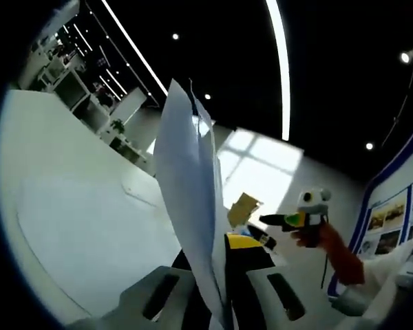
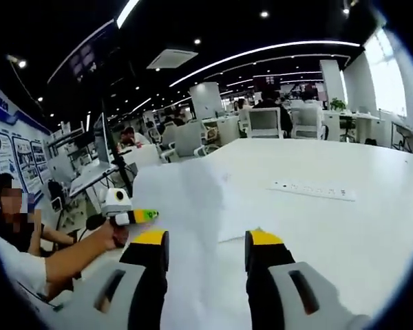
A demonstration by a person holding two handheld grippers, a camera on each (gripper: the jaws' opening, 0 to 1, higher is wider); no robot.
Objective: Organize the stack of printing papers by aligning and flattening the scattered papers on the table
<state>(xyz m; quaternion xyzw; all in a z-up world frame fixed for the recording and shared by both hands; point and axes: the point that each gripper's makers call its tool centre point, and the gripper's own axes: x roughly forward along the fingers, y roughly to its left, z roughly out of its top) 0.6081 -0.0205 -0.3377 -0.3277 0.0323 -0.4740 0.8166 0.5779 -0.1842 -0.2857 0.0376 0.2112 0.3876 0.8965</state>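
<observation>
White printing papers (image 1: 193,206) pinched edge-on between pressed-together fingers of left gripper (image 1: 224,302), lifted clear of white desk (image 1: 69,206). Right gripper (image 2: 206,258) fingers spread, hovering before sheets (image 2: 186,199). Gathering apparently done; squaring and laying flat probably left.

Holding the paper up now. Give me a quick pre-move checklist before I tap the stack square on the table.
1. Left gripper clamped on the paper stack: ok, sheets stand edge-on between its jaws.
2. Right gripper free to help: ok, jaws apart, nothing between them.
3. Sheets aligned: not ok, top edges look staggered in the left gripper view.
4. Landing spot on the white table: ok, bare surface ahead in the right gripper view.
5. Power strip clear of the landing spot: ok, lying farther back on the table.
6. Loose sheets left behind: cannot tell.
</observation>
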